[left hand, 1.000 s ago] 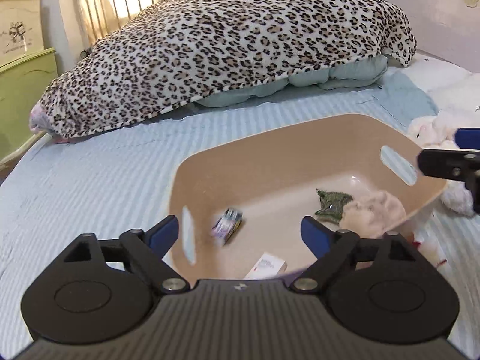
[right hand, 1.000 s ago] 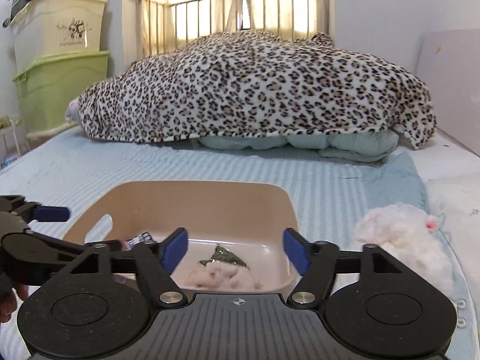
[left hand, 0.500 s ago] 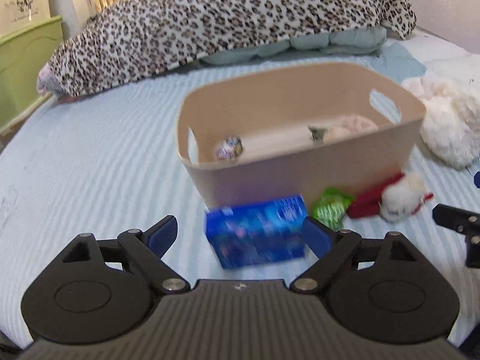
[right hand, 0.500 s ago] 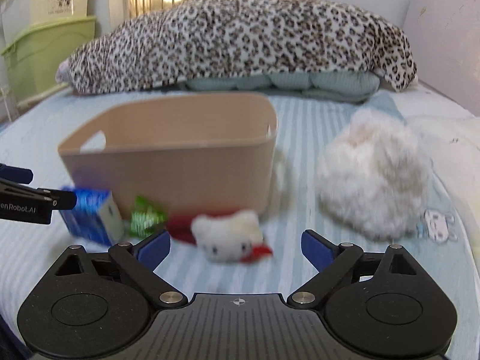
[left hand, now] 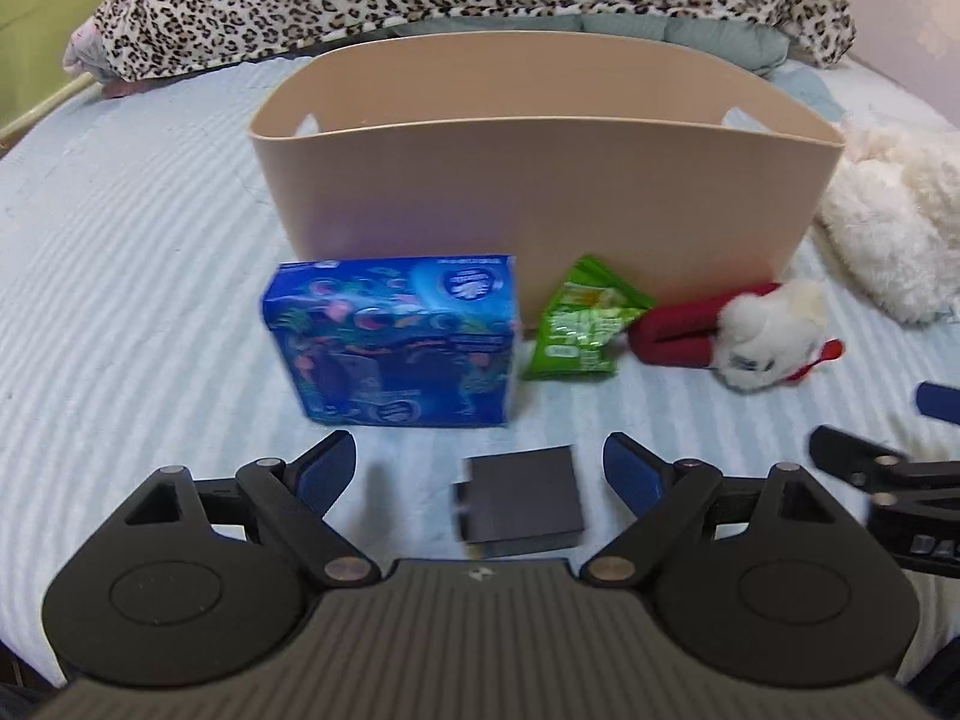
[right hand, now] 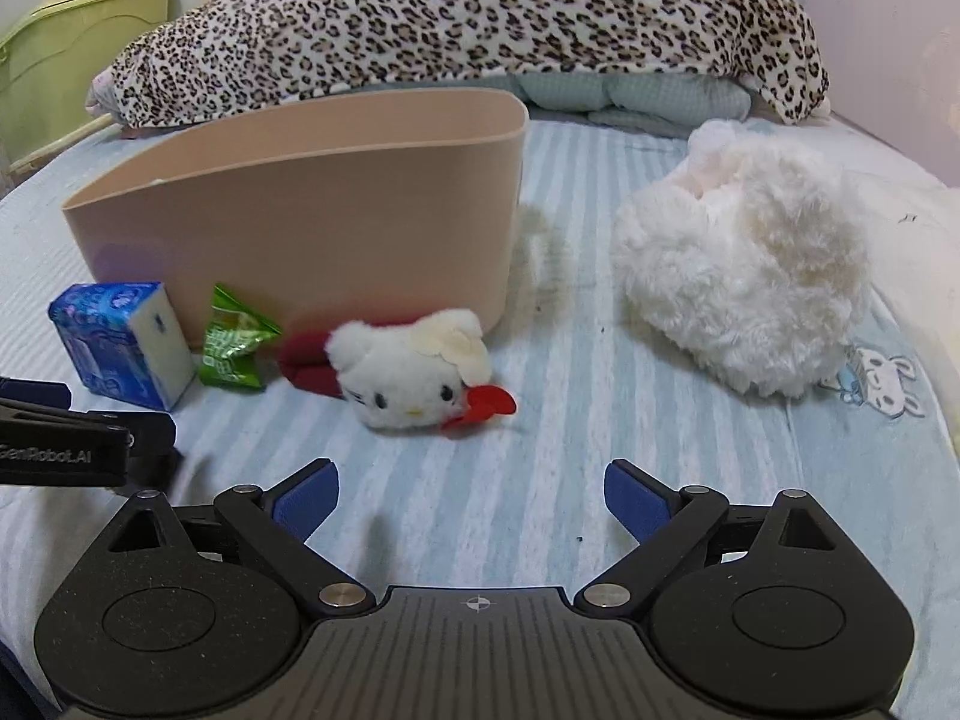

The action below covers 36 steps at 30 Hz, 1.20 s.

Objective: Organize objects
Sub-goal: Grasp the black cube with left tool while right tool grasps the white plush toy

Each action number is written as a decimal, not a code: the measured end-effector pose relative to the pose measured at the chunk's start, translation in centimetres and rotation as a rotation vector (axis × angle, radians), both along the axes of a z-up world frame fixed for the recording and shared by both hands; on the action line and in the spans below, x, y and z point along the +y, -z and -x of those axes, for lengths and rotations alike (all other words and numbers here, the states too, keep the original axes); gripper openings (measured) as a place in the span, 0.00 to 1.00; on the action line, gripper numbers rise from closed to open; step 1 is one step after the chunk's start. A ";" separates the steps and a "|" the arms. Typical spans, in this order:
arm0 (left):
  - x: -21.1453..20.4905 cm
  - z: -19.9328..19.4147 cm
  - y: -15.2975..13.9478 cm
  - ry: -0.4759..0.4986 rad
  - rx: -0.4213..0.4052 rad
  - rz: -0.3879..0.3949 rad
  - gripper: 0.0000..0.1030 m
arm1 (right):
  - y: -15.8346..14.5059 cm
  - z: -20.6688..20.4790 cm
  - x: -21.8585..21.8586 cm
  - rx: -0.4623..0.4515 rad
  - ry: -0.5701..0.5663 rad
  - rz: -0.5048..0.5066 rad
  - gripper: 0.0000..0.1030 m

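Note:
A tan plastic bin [left hand: 540, 192] stands on the striped bed; it also shows in the right wrist view [right hand: 300, 222]. In front of it lie a blue box [left hand: 399, 339], a green snack packet [left hand: 579, 321], a white-and-red cat plush [left hand: 750, 339] and a small dark grey box [left hand: 522, 501]. My left gripper [left hand: 477, 468] is open and empty, low over the dark box. My right gripper [right hand: 471, 495] is open and empty, just short of the cat plush [right hand: 408, 369]. The blue box [right hand: 123, 342] and the packet [right hand: 234, 339] lie to its left.
A large fluffy white plush [right hand: 744, 276] lies right of the bin, and shows at the edge of the left wrist view [left hand: 894, 222]. A leopard-print blanket [right hand: 468, 24] is heaped behind. Green storage boxes [right hand: 72, 54] stand at the left.
Both grippers have dropped from above the bin to low over the bed in front of it. The bin's inside is now out of sight, and the dark box has come into view.

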<state>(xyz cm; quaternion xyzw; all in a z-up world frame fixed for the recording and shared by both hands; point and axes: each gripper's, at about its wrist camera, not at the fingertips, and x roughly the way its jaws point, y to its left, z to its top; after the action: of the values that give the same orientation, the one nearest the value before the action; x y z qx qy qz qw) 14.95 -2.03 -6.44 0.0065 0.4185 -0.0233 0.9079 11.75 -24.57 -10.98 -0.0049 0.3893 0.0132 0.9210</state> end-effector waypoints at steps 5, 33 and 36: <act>-1.0 -0.2 0.1 0.023 -0.011 0.005 0.87 | 0.5 -0.2 -0.5 0.004 0.013 -0.014 0.94; 1.8 -0.6 1.9 -0.015 0.050 0.106 0.45 | 1.6 -5.0 2.5 -0.025 -0.069 0.006 0.50; 1.9 -0.3 1.7 -0.011 0.040 0.100 0.45 | 1.3 -4.3 2.1 -0.026 -0.051 -0.021 0.48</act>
<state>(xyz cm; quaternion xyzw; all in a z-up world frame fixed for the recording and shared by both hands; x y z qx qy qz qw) 15.27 -0.11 -8.15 -0.0416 0.4349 -0.0393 0.8987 16.06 -22.45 -12.25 -0.0054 0.3769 0.0405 0.9254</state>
